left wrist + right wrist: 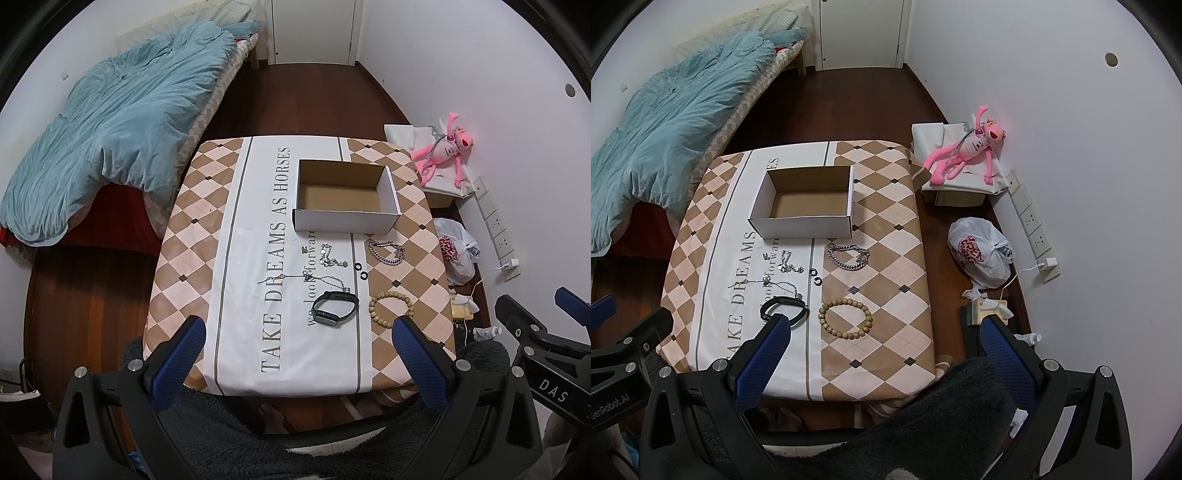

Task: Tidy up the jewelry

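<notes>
An open cardboard box (343,221) (803,227) stands empty on the far half of the cloth-covered table (258,332). In front of it lie a silver chain bracelet (384,258) (846,266), a disc chain (330,258), a thin necklace (317,277), two small black rings (363,275), a black smartwatch (325,316) (785,302) and a wooden bead bracelet (388,294) (846,302). My left gripper (297,328) hovers open over the near table edge, holding nothing. My right gripper (885,323) is open and empty too, near the front right corner; one finger (768,347) covers part of the watch.
A bed with a blue duvet (118,122) sits left of the table. On the floor at right are a pink plush toy (964,151) on a box, a white plastic bag (979,251) and wall sockets (1032,218). A dark fuzzy sleeve (923,424) fills the foreground.
</notes>
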